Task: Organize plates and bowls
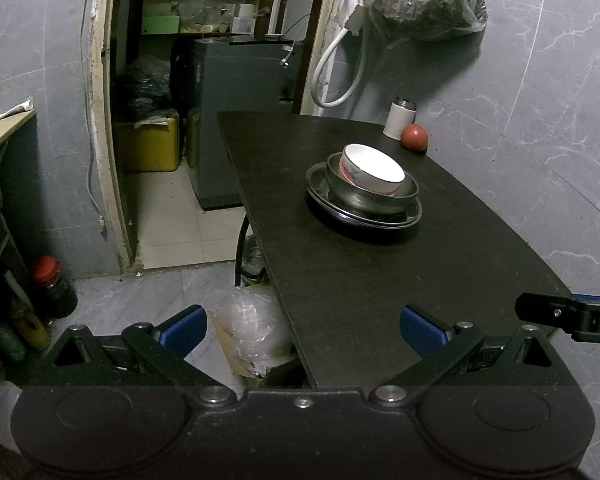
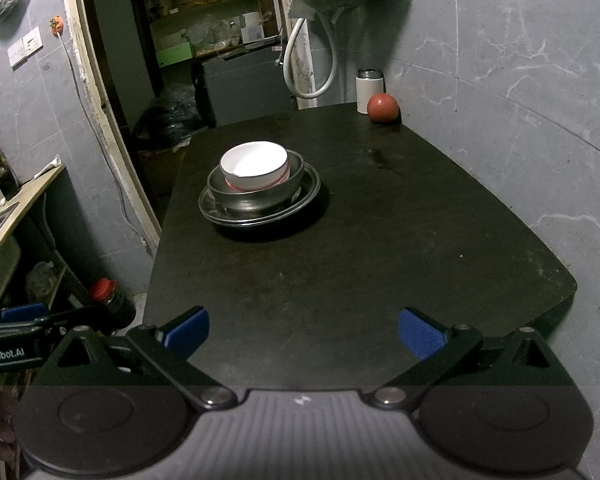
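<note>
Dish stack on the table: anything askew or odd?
Yes. The white bowl sits tilted inside the steel bowl, leaning toward the doorway side rather than nested flat. The steel bowl also sits off-centre on the plates. No spill or damage is visible. Both tongs are open, clear of the stack.

Grey marble-veined tile walls (image 2: 520, 60) enclose a dim room, where a dark bench (image 2: 360, 240) stands with its right edge against the wall. Beyond the bench's far left corner an open doorway (image 1: 112, 120) with a chipped cream frame leads into a storeroom of cluttered shelves (image 1: 204, 4), a grey cabinet (image 1: 240, 112) and a pale tiled floor (image 1: 188, 224). A white hose (image 1: 340, 68) loops down the wall beside the doorway, under a hanging plastic bag (image 1: 428, 0).
</note>
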A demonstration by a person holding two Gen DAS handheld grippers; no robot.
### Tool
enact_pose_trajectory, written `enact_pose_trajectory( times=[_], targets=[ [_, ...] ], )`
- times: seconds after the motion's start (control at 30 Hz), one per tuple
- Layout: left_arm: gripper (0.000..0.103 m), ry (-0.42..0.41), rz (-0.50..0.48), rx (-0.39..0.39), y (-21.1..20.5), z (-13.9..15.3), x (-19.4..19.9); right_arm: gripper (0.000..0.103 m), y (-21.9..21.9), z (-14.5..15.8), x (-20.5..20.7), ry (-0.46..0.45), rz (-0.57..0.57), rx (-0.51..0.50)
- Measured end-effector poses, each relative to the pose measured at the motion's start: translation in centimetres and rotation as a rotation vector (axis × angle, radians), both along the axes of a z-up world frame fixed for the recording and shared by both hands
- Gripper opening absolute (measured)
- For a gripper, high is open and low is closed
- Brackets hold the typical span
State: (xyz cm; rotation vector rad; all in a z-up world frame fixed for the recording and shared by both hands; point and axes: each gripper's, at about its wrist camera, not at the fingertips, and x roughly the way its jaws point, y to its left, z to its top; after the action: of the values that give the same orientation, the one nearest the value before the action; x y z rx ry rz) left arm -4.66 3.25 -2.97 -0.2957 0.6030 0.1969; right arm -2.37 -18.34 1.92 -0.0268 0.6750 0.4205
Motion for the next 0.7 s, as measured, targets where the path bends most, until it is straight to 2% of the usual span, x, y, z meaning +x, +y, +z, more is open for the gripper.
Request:
enact_pose_trajectory(
  times=[0.7],
  targets=[
    [0.102, 0.000, -0.002, 0.006, 0.46, 0.14, -0.45, 0.103, -0.55, -0.22, 0.04, 0.007, 0.006, 0.006]
  ],
)
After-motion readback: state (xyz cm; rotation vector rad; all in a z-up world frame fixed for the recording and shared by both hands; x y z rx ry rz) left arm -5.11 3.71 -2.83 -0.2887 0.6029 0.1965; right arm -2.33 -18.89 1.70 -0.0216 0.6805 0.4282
